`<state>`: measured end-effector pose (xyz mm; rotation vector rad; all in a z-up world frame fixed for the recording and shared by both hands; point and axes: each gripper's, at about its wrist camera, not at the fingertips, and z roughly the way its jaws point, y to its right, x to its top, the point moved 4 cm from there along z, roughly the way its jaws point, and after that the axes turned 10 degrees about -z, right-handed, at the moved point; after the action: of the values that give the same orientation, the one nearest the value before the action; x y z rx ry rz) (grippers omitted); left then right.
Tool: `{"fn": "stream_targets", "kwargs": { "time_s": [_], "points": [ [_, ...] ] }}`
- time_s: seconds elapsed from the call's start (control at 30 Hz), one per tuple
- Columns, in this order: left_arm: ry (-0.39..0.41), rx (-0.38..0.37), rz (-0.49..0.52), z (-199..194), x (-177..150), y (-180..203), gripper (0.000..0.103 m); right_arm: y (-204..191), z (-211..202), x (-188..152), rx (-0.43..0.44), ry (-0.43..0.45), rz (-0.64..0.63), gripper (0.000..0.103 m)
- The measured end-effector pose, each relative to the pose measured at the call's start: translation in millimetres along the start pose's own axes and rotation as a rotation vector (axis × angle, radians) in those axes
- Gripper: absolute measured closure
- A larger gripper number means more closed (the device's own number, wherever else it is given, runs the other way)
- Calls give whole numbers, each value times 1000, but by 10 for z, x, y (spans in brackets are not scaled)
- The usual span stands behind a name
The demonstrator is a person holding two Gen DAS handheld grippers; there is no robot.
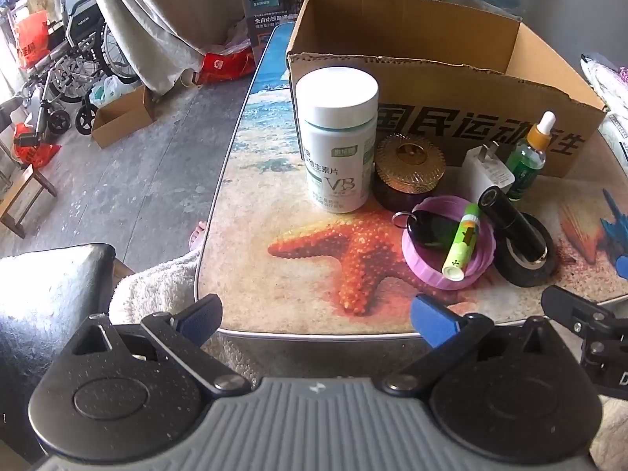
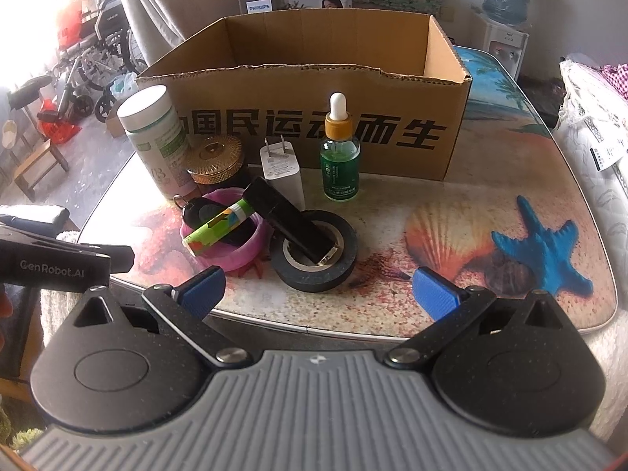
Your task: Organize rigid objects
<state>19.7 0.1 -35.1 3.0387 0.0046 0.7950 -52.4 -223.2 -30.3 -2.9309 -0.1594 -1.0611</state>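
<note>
While both claws hang back at the near edge of the surface (image 2: 510,196), nothing's been gripped yet. L to R: left claw (image 1: 316,320) spread wide, empty, w/ the white vitamin bottle (image 1: 337,141) upright straight ahead, gold-lidded jar (image 1: 408,172) just beside it. Next the pink lid (image 2: 235,251) holding a key fob (image 2: 200,210) and green tube (image 2: 216,229), tube's long axis diagonal. Then the black tape roll (image 2: 314,263) w/ a black stick (image 2: 290,223) leaning into its hole; white charger (image 2: 280,172) and dropper bottle (image 2: 339,157) behind. Right claw (image 2: 318,292) also wide open, empty, tape roll directly ahead, so prob. the nearer arm for it. Open cardboard box (image 2: 314,133) sits behind everything. Free room lies right of the cluster; items on the left are packed tight.
</note>
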Motion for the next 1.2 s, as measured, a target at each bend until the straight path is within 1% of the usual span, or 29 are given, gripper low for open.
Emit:
{"fn": "stream_targets", "kwargs": {
  "time_s": [0.33,0.57,0.6,0.97,1.2],
  "points": [
    [6,6,-4,-3,-14,-29,0,-21,22,9,0,0,-15,1],
    [-2,12,-5,52,-40,-52,0,-33,28,12,-3,3,-20,1],
    [-8,18,1,19,-4,-30,0,-33,27,12,-4,4,-20,1],
    [-1,5,-8,39,-11,-40,0,-46,38,19,-3,5,-21,1],
    [-17,-10,0,68,-12,-5,0,-33,48,26,5,16,-11,1]
  ]
}}
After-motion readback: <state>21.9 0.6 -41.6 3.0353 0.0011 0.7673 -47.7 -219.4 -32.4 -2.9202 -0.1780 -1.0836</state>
